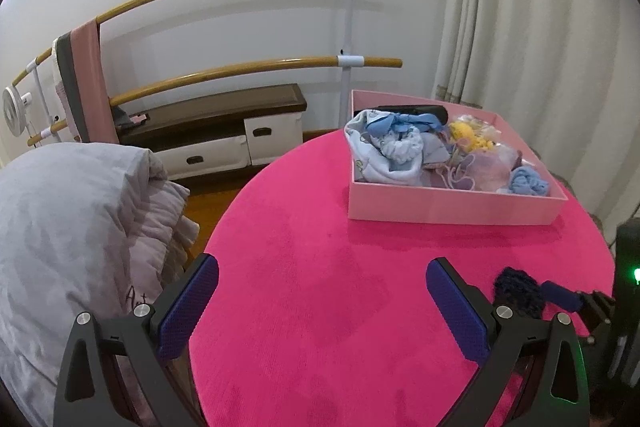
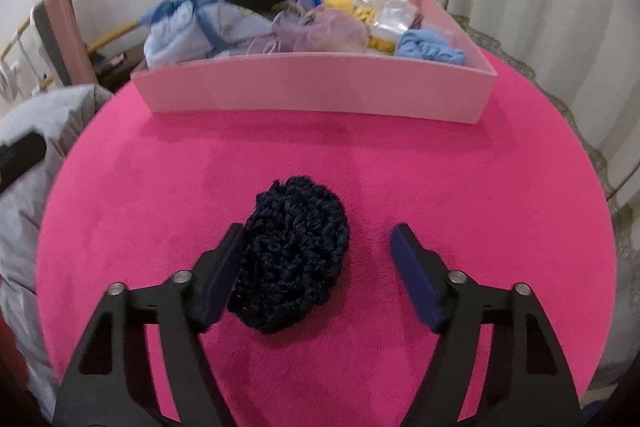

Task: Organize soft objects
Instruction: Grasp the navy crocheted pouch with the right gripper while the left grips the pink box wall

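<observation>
Right gripper (image 2: 318, 259), jaws spread, straddles dark navy crocheted yarn bundle (image 2: 290, 255) lying on round magenta table (image 2: 480, 207), apparently lining up pickup toward pale pink cardboard box (image 2: 316, 91) holding soft items. Left gripper (image 1: 322, 301) released, empty.

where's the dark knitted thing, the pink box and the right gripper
dark knitted thing (image 2: 294, 255), right wrist view, middle of the crocheted bundle
pink box (image 2: 316, 87), right wrist view, its near front wall
right gripper (image 2: 318, 247), right wrist view, midway between the open fingertips
</observation>
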Demonstrator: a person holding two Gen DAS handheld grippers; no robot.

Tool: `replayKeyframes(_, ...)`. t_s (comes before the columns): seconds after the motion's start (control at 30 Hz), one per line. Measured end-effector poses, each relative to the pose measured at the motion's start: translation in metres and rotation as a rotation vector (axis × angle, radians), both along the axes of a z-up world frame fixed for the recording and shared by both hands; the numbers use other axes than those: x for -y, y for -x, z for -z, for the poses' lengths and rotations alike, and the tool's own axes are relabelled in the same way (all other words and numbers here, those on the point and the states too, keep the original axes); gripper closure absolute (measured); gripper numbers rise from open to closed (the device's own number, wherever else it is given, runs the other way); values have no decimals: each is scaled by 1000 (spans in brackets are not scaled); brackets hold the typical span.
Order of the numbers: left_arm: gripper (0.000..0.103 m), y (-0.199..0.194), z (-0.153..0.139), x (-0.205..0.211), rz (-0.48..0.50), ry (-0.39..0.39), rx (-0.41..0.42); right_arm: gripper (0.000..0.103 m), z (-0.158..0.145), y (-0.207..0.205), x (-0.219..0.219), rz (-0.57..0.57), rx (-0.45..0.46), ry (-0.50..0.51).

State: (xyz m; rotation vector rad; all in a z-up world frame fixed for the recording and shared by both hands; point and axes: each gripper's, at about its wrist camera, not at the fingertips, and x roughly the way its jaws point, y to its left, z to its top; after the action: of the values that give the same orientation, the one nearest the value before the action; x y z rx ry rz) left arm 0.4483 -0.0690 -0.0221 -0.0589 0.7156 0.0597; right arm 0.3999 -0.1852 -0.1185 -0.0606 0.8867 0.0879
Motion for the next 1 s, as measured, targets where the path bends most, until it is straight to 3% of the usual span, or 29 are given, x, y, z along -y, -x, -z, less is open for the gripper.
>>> replayKeyframes(0.03,0,-4,1,-1,0,1,-1,47,0,0,-2,-12,4,10)
replayKeyframes(0.1,0,-16,3,-2,-2,6,0,79,-2,0,-4,-33,14,10)
replayKeyframes(0.17,0,-32,2,-5,-16,9,12,89,-5,-1,-4,-45,18,7)
replayKeyframes(0.33,0,-82,3,-17,-62,-7,23,92,-18,-6,2,-54,35,-28)
replayKeyframes(0.63,15,-176,41,-13,-13,-48,-115,92,-64,-17,2,-79,125,-43)
replayKeyframes(0.7,24,-190,44,-14,-7,-46,-131,92,-71,-22,2,-83,143,-37)
replayKeyframes(0.8,45,-213,50,-14,36,0,-166,92,-82,-30,2,-87,168,-33)
replayKeyframes(0.87,76,-225,53,-10,79,24,-182,92,-90,-36,2,-85,184,-27)
replayKeyframes(0.93,99,-231,55,-4,116,35,-189,92,-96,-40,3,-81,196,-24)
replayKeyframes(1.0,103,-234,57,0,116,12,-178,92,-103,-48,5,-75,211,-18)
